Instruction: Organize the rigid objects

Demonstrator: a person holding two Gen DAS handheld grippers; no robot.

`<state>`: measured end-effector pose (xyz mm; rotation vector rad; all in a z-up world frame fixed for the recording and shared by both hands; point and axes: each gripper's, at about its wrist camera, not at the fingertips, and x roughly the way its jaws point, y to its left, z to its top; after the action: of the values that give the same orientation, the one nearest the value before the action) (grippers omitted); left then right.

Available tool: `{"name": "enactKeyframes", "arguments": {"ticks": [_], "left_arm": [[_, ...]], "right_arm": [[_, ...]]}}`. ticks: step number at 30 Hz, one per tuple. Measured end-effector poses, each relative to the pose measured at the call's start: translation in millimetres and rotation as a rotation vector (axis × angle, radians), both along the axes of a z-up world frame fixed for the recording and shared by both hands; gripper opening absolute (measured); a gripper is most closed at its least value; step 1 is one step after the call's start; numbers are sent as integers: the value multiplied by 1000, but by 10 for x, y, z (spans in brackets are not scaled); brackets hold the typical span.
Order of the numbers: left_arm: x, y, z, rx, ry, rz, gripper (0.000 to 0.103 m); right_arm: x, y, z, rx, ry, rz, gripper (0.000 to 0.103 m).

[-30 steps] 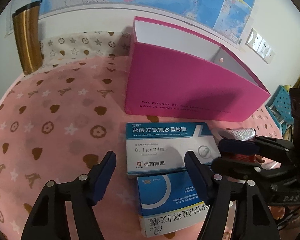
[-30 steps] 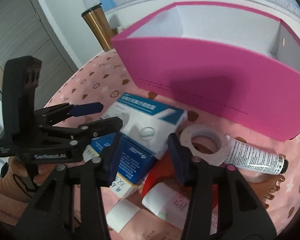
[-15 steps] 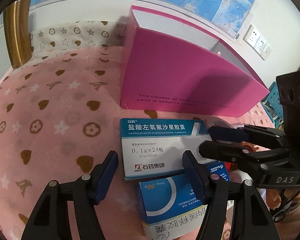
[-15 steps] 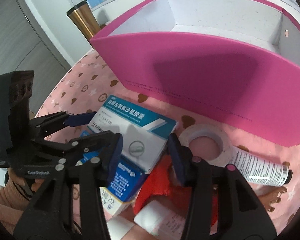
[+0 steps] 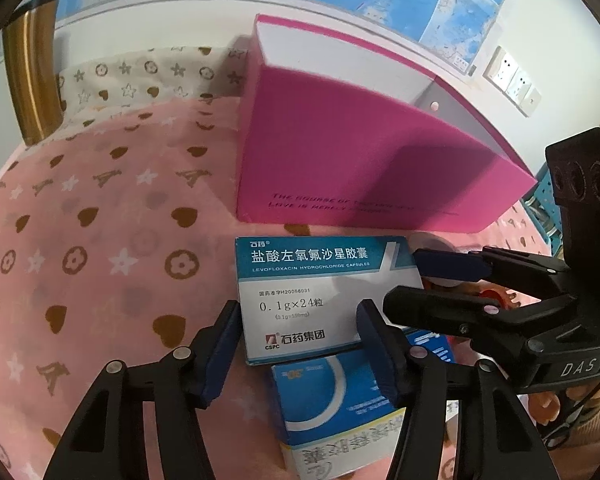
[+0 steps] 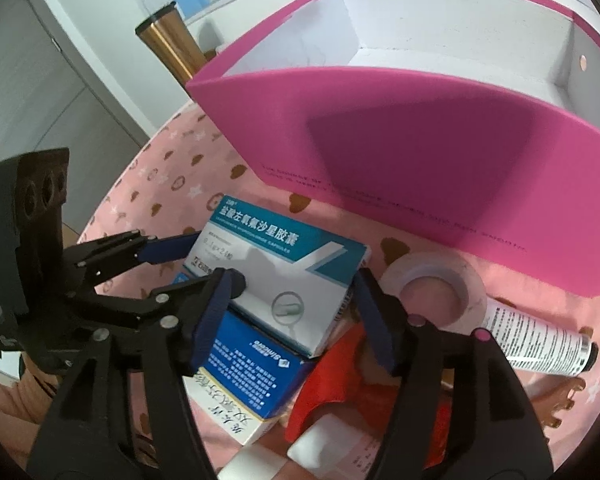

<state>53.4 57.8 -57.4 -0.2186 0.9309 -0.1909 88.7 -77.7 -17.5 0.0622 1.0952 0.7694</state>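
The white-and-teal cardboard medicine box (image 5: 311, 296) lies flat on the pink patterned tablecloth (image 5: 100, 240), just in front of the tall open pink box with white lining (image 5: 363, 160), its near edge overlapping a blue-and-white medicine carton (image 5: 331, 404). The left gripper (image 5: 300, 344) straddles its near end, jaws just closing, pads beside its edges; whether they press I cannot tell. The right gripper (image 6: 292, 312) brackets its other end, jaws just opening, pads apart from the sides. A white tape roll (image 6: 431, 292), a white printed tube (image 6: 539, 344) and a red item (image 6: 339, 376) lie nearby; a bronze metal tumbler (image 5: 32, 76) stands by the wall.
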Motion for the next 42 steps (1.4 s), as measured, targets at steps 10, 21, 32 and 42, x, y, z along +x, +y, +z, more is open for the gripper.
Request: {"name": "enactKeyframes", "arguments": {"ticks": [10,21,32,42], "left_arm": [[-90,-80,324,-7,-61,-11,59],[-76,-201,804,-7,-140,-39,59],[293,-313,1143,54,-190,-50,59],[680,-301,1090,78,-142,-34,59]], "right_arm": [[-131,-159,319,37,-79,-17,66],[-249,-309,847,73,-200,-24,66],[1,-415,1202,98,-287,-62,66],[438,-447,1133,134,-241,-102,66]]}}
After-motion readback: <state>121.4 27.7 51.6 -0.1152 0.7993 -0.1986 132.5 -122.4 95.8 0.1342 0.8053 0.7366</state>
